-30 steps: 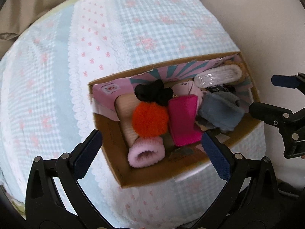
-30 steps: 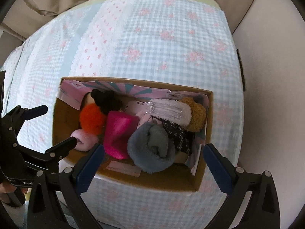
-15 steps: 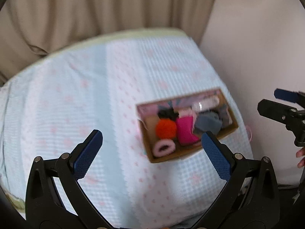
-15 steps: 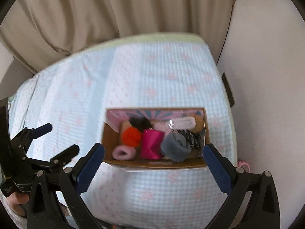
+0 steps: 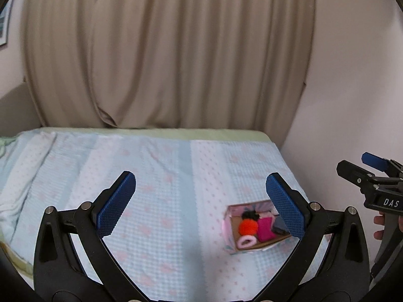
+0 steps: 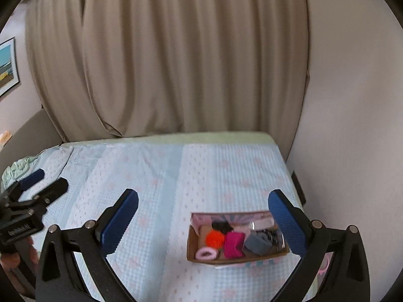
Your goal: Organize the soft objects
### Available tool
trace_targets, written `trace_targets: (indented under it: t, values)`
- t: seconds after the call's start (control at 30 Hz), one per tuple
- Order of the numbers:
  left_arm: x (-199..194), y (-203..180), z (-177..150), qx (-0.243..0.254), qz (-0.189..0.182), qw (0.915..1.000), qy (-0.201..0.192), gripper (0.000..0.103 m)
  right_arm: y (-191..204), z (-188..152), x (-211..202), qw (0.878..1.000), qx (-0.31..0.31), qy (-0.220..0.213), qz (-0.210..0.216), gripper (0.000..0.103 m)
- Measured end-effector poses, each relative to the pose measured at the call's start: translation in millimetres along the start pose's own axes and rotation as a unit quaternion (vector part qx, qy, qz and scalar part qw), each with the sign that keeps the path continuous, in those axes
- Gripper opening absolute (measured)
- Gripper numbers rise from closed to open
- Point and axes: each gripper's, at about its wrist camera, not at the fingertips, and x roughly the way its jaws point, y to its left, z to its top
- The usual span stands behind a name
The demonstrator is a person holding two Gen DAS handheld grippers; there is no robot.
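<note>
a: both grippers have pulled well back since a second ago. the cardboard box filled the views then; now it sits small and far off near the right front corner of the bed, and the beige curtain takes up the top half of each view.

b: and the jaws?

a: the left gripper is spread wide with nothing between its blue pads, same as before. the right gripper is spread wide too, nothing held. each one also shows at the edge of the other's view.

b: how do the soft things look?

a: all of them lie in the box, packed close. an orange pompom sits left of centre, with a black fluffy piece just behind it. a pale pink scrunchie lies at the front left. a magenta roll lies in the middle, touching the pompom. a grey bundle is to its right, and a dark patterned piece is behind that. a white fuzzy item lies along the back wall.

b: the box itself?

a: open on top, brown inside, pink and teal print on its back flap. it rests on the blue gingham bedspread, close to the white wall.
</note>
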Motion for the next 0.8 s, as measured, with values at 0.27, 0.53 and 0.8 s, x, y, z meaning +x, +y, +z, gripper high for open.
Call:
trace_targets:
  t: [0.27, 0.53, 0.8]
  values:
    - [-21.8, 15.0, -13.7, -0.003, 0.030, 0.9992, -0.027, 0.102, 22.6, -3.1, -12.5, 1.000, -0.007, -0.027, 0.002, 0.103]
    - [-28.3, 10.1, -15.2, 0.005, 0.035, 0.9986, -0.039, 0.102, 25.4, -6.4, -17.0, 0.999, -0.003, -0.034, -0.010, 0.103]
    - [-26.0, 1.7, -14.2, 0.017, 0.030, 0.9987, -0.037, 0.102, 19.1, -7.5, -19.4, 0.999, 0.007, -0.033, -0.021, 0.103]
